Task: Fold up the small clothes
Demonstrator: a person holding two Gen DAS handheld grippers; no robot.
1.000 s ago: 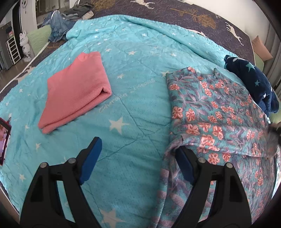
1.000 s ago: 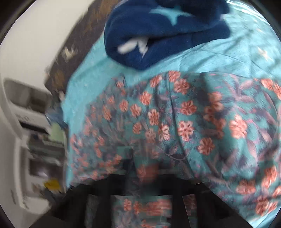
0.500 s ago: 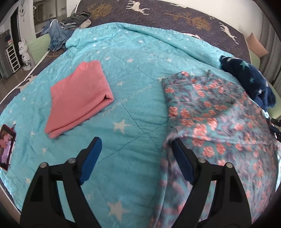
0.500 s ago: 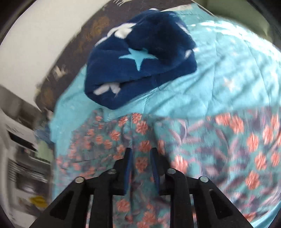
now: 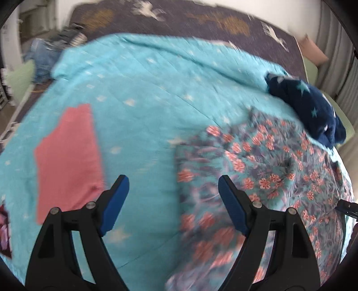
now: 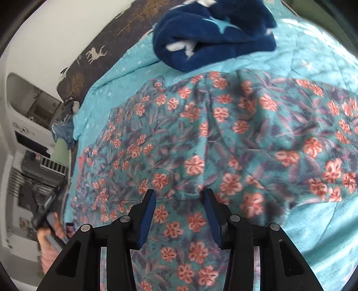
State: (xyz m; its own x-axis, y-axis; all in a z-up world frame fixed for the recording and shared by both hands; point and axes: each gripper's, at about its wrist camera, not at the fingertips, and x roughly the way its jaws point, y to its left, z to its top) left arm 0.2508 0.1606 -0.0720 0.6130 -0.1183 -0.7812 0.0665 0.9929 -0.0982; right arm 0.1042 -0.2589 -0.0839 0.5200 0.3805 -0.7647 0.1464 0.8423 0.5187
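both claws spread over the floral garment on the bed

the left gripper (image 5: 173, 187) fills the bottom of the left wrist view, its blue-padded fingers (image 5: 115, 202) spread wide and grasping nothing. between and beyond them lies the turquoise star-print quilt (image 5: 143, 107), and the view is smeared with blur. the floral garment (image 5: 264, 179), teal with coral flowers, is spread across the right half of that frame, its left edge falling between the two fingers. a folded pink garment (image 5: 67, 161) lies flat on the quilt at the left of the frame, well apart from the floral one. a dark blue star-print fleece (image 5: 308, 112) sits bunched at the upper right, touching the far edge of the floral garment. a heap of denim clothes (image 5: 44, 58) lies at the upper left beyond the quilt, on a dark deer-print bedspread (image 5: 201, 20) that runs across the top.

in the right wrist view the right gripper (image 6: 180, 197) is released too, its blue pads apart with floral cloth (image 6: 201, 145) showing in the gap and under them; whether the pads touch the cloth i cannot tell. the fleece (image 6: 212, 38) is at the top centre. a hand (image 6: 49, 237) shows at the lower left edge, blurred.
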